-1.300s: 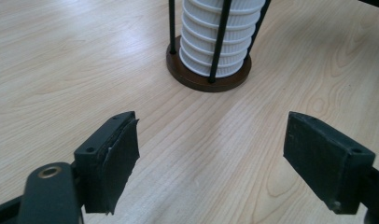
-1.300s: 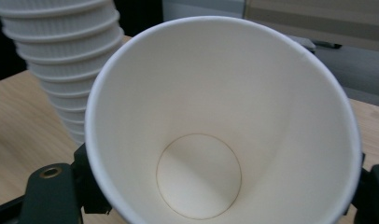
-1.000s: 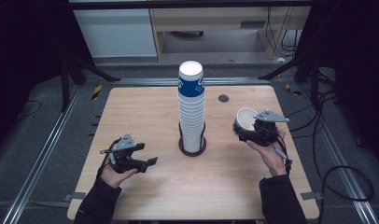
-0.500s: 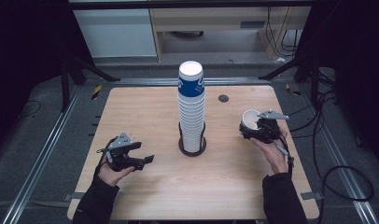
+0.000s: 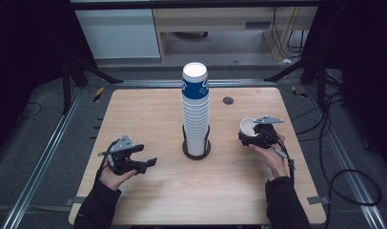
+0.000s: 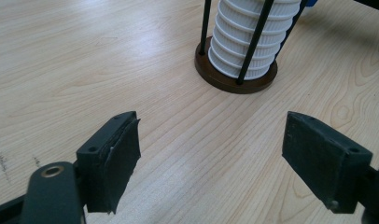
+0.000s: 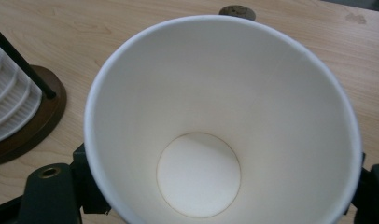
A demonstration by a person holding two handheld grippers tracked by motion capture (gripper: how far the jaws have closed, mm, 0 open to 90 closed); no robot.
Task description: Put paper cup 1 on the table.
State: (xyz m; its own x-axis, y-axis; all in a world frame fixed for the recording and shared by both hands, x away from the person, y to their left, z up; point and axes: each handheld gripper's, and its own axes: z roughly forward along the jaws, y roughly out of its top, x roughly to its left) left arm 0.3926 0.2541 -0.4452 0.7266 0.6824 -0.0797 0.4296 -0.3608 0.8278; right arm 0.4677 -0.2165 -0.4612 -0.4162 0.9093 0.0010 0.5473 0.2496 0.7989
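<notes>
At six o'clock on the wooden table point(image 5: 148, 112), your two forearms enter the high view. Your left gripper point(image 5: 143, 163) sits near seven o'clock, jaws spread wide with bare tabletop between them, as the left gripper view confirms; ahead of it that view shows the brown base point(image 6: 234, 80) and thin black rods of the holder, details the high view leaves small. Your right gripper point(image 5: 249, 138), near three o'clock, clamps a single paper cup point(image 7: 220, 121); the right gripper view looks straight into its white, empty interior. At centre, the tall cup stack point(image 5: 195, 114) stands upright, white below, blue-printed near the top.
</notes>
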